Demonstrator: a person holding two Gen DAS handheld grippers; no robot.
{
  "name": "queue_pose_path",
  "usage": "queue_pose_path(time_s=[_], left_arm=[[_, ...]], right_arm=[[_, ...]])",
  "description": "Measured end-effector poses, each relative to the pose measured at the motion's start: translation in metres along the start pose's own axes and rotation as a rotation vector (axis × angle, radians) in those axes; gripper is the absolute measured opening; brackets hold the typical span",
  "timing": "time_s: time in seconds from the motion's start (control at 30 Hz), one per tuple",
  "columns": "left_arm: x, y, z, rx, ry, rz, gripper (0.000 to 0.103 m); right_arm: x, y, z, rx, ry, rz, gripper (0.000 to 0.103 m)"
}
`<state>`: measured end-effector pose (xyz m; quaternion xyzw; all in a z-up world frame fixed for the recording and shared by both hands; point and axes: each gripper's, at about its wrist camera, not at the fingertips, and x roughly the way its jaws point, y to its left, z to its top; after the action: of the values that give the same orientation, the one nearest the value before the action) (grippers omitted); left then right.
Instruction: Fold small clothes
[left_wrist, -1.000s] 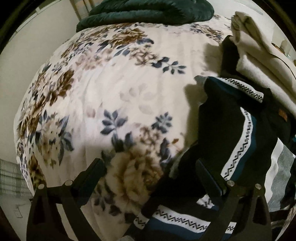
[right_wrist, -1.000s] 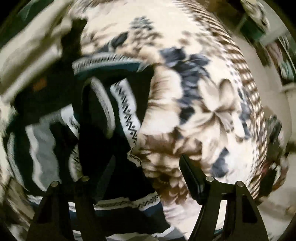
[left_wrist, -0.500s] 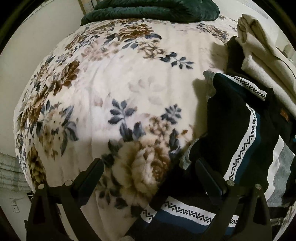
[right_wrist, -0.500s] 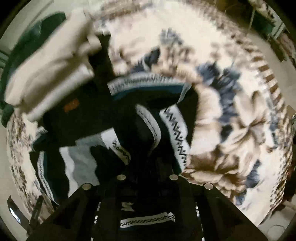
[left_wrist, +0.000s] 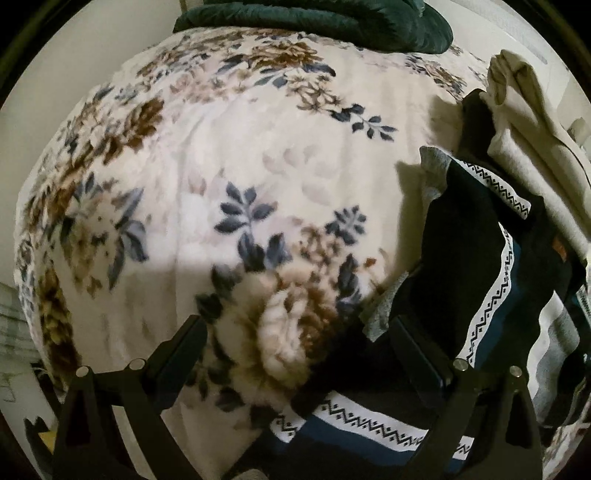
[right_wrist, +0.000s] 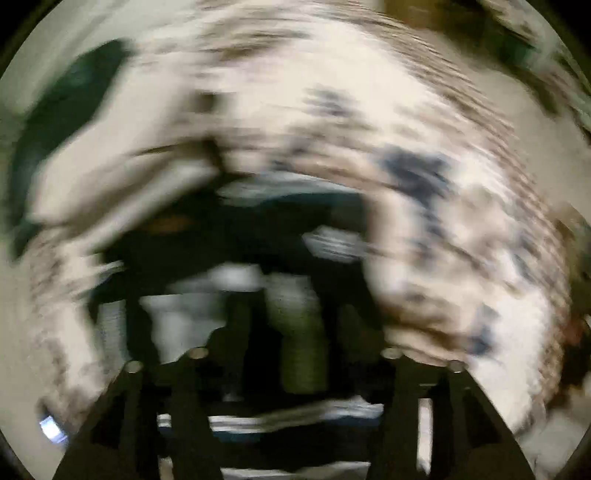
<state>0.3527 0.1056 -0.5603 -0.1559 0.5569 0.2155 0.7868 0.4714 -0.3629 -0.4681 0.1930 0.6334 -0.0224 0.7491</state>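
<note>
Lower right of the left wrist view: dark patterned garment (left_wrist: 461, 258), black with white zigzag bands and a teal stripe, lies crumpled on the floral blanket (left_wrist: 221, 166) of the bed. Beige folded clothes (left_wrist: 528, 140) are stacked behind it at upper right; a dark green quilt (left_wrist: 314, 18) lies at the top edge.

Left claw (left_wrist: 295, 354): fingers wide apart, nothing between them, one finger over the blanket, the other over the garment's edge.

Right claw (right_wrist: 291, 354): view heavily motion-blurred; cannot tell whether it grips cloth or how far it is spread. Dark fabric lies in front of it.

Judgement: the step is getting hold of an edge to spread or fold. Best done by pinching a single layer at a banded hem, both claws level, pulling the cloth taut and flat before folding over.

Writing: a small orange tag (left_wrist: 560, 251) on the dark cloth; not legible.
</note>
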Motion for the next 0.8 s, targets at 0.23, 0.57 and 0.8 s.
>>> queue_pose_path(time_s=[0.23, 0.57, 0.8], left_arm=[[0.022, 0.003, -0.001, -0.044, 0.01, 0.021, 0.101], [0.047, 0.014, -0.011, -0.083, 0.069, 0.044, 0.101], [0.056, 0.008, -0.012, -0.089, 0.076, 0.057, 0.101]], right_arm=[[0.094, 0.188, 0.021, -0.464, 0.24, 0.251, 0.059], [0.191, 0.302, -0.002, -0.732, 0.374, 0.223, 0.048], [0.178, 0.309, 0.008, -0.692, 0.223, 0.21, 0.003]])
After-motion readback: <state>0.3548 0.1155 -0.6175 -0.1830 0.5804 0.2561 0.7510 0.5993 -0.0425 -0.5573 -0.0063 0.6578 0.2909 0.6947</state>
